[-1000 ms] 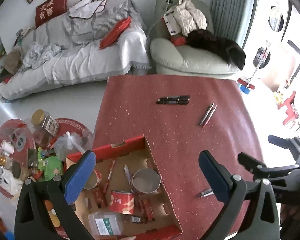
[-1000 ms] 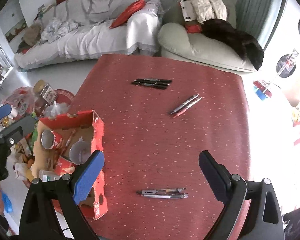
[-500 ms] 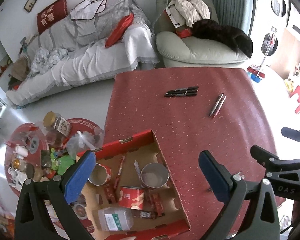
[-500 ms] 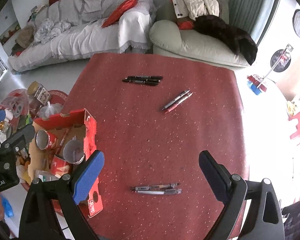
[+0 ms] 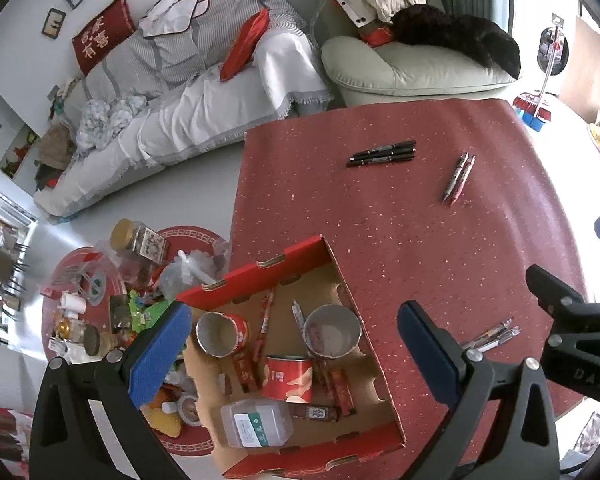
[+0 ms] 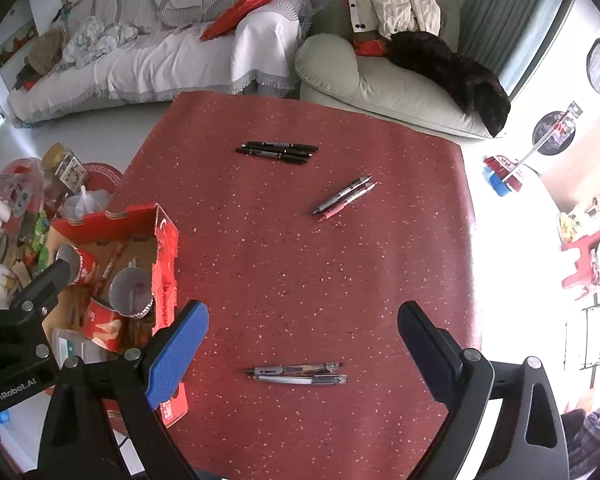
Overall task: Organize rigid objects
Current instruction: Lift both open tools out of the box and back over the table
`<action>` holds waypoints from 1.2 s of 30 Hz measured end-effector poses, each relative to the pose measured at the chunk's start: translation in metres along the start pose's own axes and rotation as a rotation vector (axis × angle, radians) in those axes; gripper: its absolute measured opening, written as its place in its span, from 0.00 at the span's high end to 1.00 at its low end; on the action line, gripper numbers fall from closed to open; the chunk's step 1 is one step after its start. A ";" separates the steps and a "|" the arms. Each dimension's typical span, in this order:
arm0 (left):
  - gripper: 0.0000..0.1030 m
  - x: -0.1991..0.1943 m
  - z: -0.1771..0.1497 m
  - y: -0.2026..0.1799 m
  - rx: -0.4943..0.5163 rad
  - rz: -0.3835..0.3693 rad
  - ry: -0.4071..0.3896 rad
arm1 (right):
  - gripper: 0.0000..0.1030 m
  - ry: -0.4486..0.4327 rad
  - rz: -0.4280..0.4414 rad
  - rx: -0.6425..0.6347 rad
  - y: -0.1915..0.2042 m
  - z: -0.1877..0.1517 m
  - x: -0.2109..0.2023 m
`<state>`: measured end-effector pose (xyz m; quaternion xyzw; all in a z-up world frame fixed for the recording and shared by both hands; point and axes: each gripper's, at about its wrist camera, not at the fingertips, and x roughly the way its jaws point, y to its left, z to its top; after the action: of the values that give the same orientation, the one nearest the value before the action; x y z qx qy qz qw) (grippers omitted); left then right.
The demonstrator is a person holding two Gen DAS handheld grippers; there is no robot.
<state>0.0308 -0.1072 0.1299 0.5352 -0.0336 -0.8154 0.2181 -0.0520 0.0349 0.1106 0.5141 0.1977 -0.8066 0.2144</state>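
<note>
Three groups of pens lie on the red table (image 6: pixel 292 264): black pens (image 6: pixel 277 151) at the far side, a grey and a red pen (image 6: pixel 343 199) in the middle, two grey pens (image 6: pixel 298 374) near me. They also show in the left wrist view: black pens (image 5: pixel 382 153), middle pair (image 5: pixel 458 178), near pair (image 5: pixel 490 335). A red cardboard box (image 5: pixel 284 268) holds cups, a can, a bottle and pens. My left gripper (image 5: pixel 294 354) is open above the box. My right gripper (image 6: pixel 302 350) is open above the near pens.
The box (image 6: pixel 166 256) sits at the table's left edge. A low round red table (image 5: pixel 80 280) crowded with jars and bags stands left of it. A sofa (image 6: pixel 160 52) and an armchair (image 6: pixel 380 80) stand beyond the far edge.
Both grippers have risen and drawn back, so the views take in more of the table and box. Nothing on the table has moved. Both stay open.
</note>
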 end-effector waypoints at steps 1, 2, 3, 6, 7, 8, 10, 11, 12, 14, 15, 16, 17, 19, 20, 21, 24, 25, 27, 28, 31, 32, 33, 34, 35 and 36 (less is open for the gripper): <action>0.00 0.000 0.000 0.000 0.001 0.001 0.000 | 0.07 0.000 -0.001 -0.001 0.000 0.000 0.000; 0.00 0.000 0.000 0.000 0.002 0.001 -0.001 | 0.07 0.001 0.001 -0.002 0.000 0.000 0.001; 0.00 0.000 0.000 0.000 0.002 0.002 -0.001 | 0.07 0.003 -0.001 -0.004 0.000 0.000 0.001; 0.00 0.000 0.000 0.000 0.002 0.001 0.002 | 0.07 0.003 0.001 -0.003 0.000 0.000 0.001; 0.00 -0.001 0.000 0.000 0.000 0.003 0.001 | 0.07 0.002 -0.001 -0.003 0.000 0.000 0.001; 0.00 -0.001 0.000 0.000 0.000 0.003 0.001 | 0.07 0.001 -0.001 -0.003 0.000 0.000 0.001; 0.00 0.000 0.000 0.000 0.000 0.002 0.000 | 0.07 0.003 0.003 -0.002 -0.001 0.000 0.001; 0.00 0.000 0.000 0.000 0.000 0.002 0.001 | 0.07 0.004 0.002 -0.001 -0.001 0.001 0.002; 0.00 0.000 0.001 -0.001 0.001 0.001 0.002 | 0.07 0.004 0.002 -0.001 -0.001 0.001 0.002; 0.00 0.000 0.000 0.000 0.003 0.000 0.005 | 0.07 0.005 0.004 -0.001 -0.001 0.001 0.003; 0.00 0.000 0.000 0.000 0.003 -0.001 0.006 | 0.07 0.005 0.002 -0.001 0.000 0.000 0.002; 0.00 0.001 0.000 0.001 0.003 -0.001 0.007 | 0.07 0.005 0.003 -0.001 0.000 0.000 0.002; 0.00 0.001 0.000 0.001 0.003 -0.001 0.008 | 0.07 0.006 0.004 -0.001 0.000 0.000 0.003; 0.00 0.001 0.000 0.002 0.003 -0.002 0.007 | 0.07 0.004 0.004 -0.001 0.000 0.000 0.003; 0.00 0.001 0.000 0.002 0.002 -0.001 0.008 | 0.07 0.002 0.004 0.000 0.000 0.000 0.003; 0.00 0.002 0.000 0.002 0.001 -0.002 0.009 | 0.07 0.004 0.004 -0.001 0.001 0.001 0.004; 0.00 0.004 -0.001 0.005 -0.003 -0.003 0.012 | 0.07 0.003 0.003 -0.003 0.002 0.000 0.004; 0.00 0.004 -0.001 0.005 -0.003 -0.003 0.012 | 0.07 0.004 0.003 -0.003 0.002 0.000 0.004; 0.00 0.005 -0.002 0.005 -0.003 -0.003 0.013 | 0.07 0.002 0.004 0.000 0.002 0.000 0.003; 0.00 0.005 -0.001 0.005 -0.004 -0.003 0.013 | 0.07 0.001 0.006 0.001 0.002 0.001 0.004; 0.00 0.005 -0.001 0.006 -0.004 -0.003 0.013 | 0.07 -0.009 0.009 0.004 0.003 0.001 0.003; 0.00 0.005 -0.002 0.006 -0.005 -0.003 0.014 | 0.07 -0.015 0.012 0.006 0.003 0.002 0.002; 0.00 0.005 -0.001 0.006 -0.003 -0.004 0.013 | 0.07 -0.027 0.017 0.012 0.002 0.002 0.000; 0.00 0.005 -0.002 0.006 -0.005 -0.005 0.015 | 0.07 -0.044 0.023 0.020 0.000 0.002 -0.003; 0.00 0.006 -0.003 0.007 -0.008 -0.006 0.017 | 0.07 -0.059 0.031 0.028 -0.001 0.003 -0.005; 0.00 0.008 -0.003 0.008 -0.010 -0.008 0.021 | 0.07 -0.083 0.044 0.040 -0.003 0.004 -0.009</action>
<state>0.0333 -0.1166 0.1242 0.5427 -0.0253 -0.8108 0.2180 -0.0533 0.0366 0.1210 0.4887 0.1612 -0.8261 0.2295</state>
